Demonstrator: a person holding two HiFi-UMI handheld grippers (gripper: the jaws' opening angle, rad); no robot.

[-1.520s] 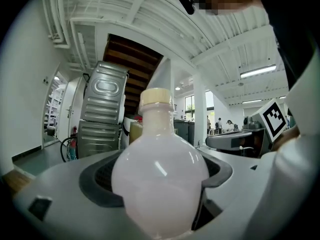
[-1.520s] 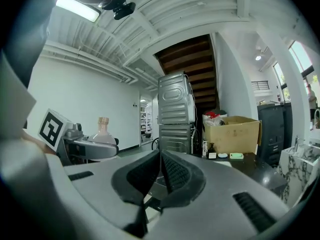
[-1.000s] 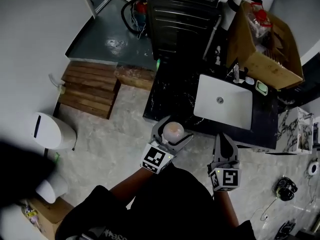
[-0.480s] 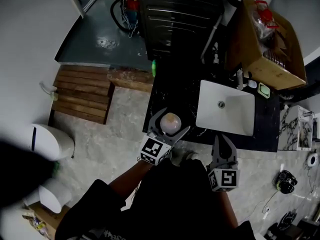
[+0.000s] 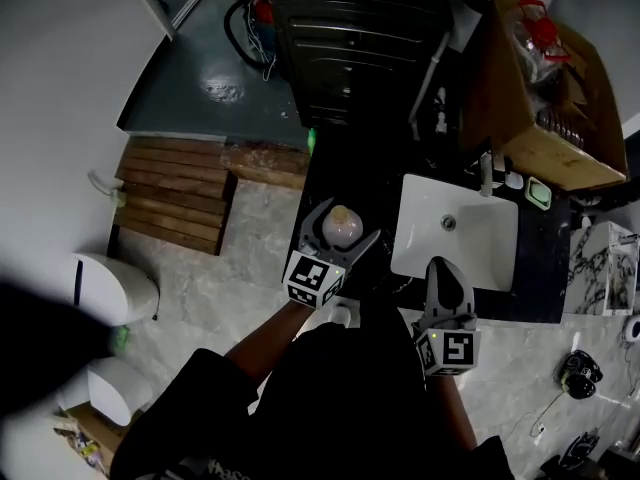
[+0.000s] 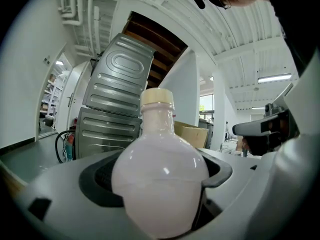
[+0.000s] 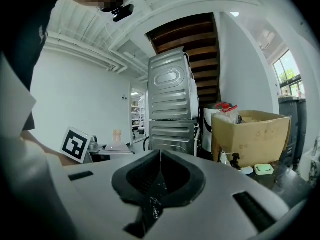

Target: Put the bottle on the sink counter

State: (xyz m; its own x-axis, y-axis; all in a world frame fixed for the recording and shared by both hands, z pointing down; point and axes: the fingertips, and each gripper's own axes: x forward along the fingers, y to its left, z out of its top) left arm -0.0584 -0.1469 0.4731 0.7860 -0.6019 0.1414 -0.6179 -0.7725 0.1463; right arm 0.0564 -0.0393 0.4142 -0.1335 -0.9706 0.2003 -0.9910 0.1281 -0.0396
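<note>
Nearly there: carried a pale bottle (image 6: 160, 184) toward the sink (image 5: 470, 253).
Held upright, cap on top, with the left tool (image 5: 345, 226) clamped round its bulging belly, probably to keep it steady and ready to stand on the black table (image 5: 345, 173). Kept the right tool (image 5: 441, 266) empty with jaws together, idling by the sink's front rim. Against a second earlier, brought both tools farther in, moving the bottle from the table's near edge to above its top, left of the basin.
</note>
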